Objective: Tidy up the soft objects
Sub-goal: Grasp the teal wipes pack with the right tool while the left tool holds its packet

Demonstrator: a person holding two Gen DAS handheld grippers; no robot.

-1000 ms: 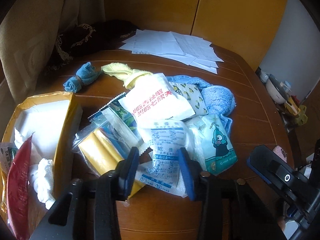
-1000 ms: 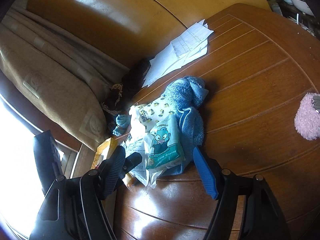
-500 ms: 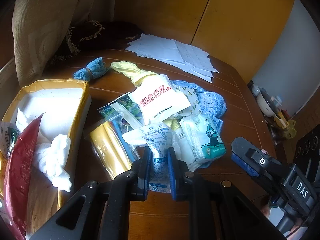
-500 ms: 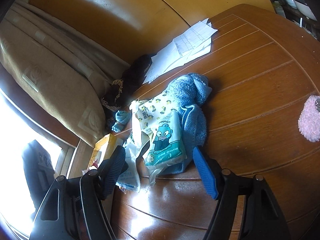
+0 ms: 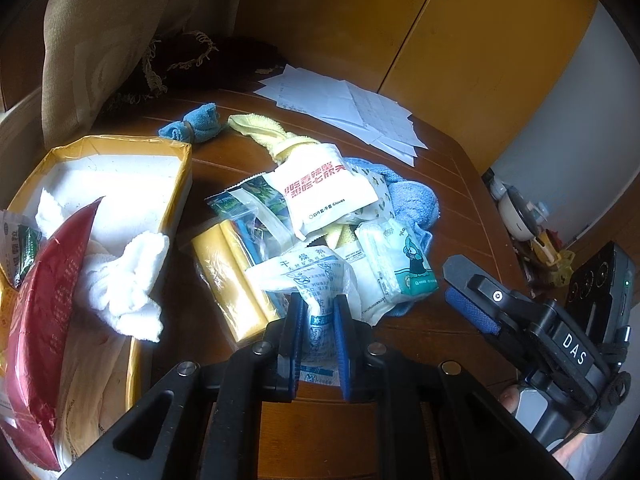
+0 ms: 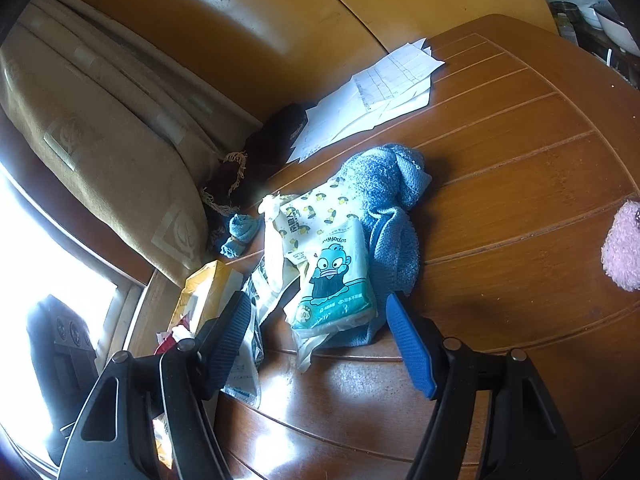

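Observation:
A heap of soft things lies mid-table: a white packet with red letters (image 5: 324, 192), a bagged yellow sponge (image 5: 228, 276), a cartoon tissue pack (image 5: 400, 260), a blue towel (image 5: 412, 204) and a yellow cloth (image 5: 272, 132). My left gripper (image 5: 319, 300) is shut on a white packet with blue print (image 5: 308, 272) at the heap's near edge; the packet is crumpled between the pads. In the right wrist view my right gripper (image 6: 316, 304) stands open just above the tissue pack (image 6: 336, 276), touching nothing.
A yellow-rimmed box (image 5: 182, 184) at the left holds a white cloth (image 5: 128, 280) and a red packet (image 5: 44, 300). A rolled blue sock (image 5: 192, 126) and loose papers (image 5: 352, 108) lie farther back. A pink fluffy thing (image 6: 622, 248) sits at the right.
My left gripper closed on the blue-printed packet, bunching it up, and drew back a little toward the box side. The right gripper stayed where it was, still open.

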